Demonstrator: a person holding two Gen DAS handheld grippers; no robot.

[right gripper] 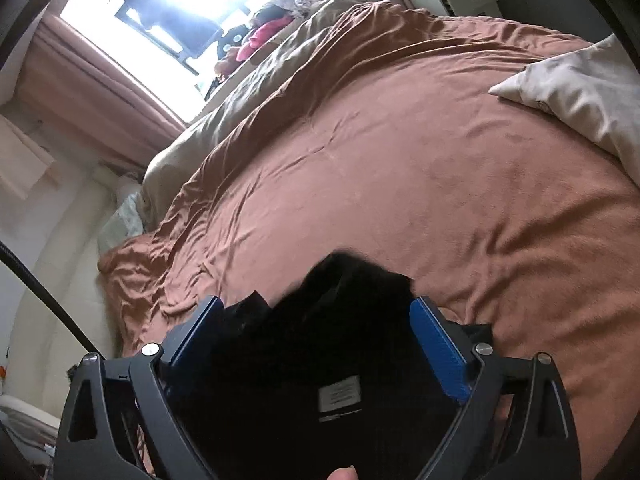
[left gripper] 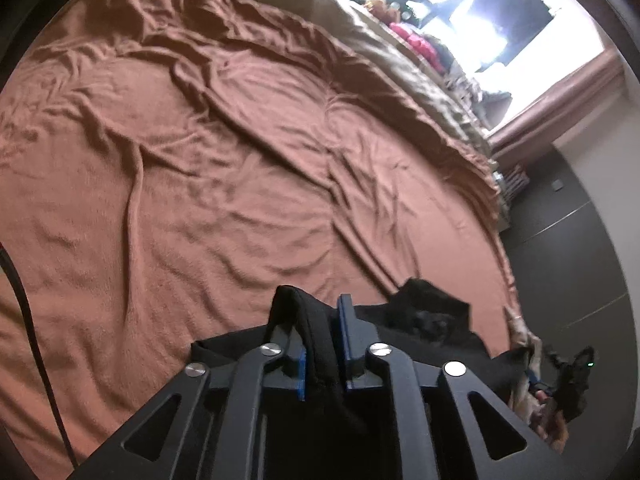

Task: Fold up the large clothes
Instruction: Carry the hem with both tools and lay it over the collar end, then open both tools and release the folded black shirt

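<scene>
While the left gripper [left gripper: 322, 340] pinches a fold of the black garment [left gripper: 420, 320] at 6 o'clock, the right gripper [right gripper: 316, 344] stands spread wide over the same cloth, its white label [right gripper: 339, 398] showing; rust blanket [right gripper: 400, 180] beneath, pillow [right gripper: 580, 96] at 2 o'clock

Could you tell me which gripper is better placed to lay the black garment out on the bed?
Left. The left gripper is already shut on a fold of the black fabric garment; the right gripper is open over it, gripping nothing.
</scene>
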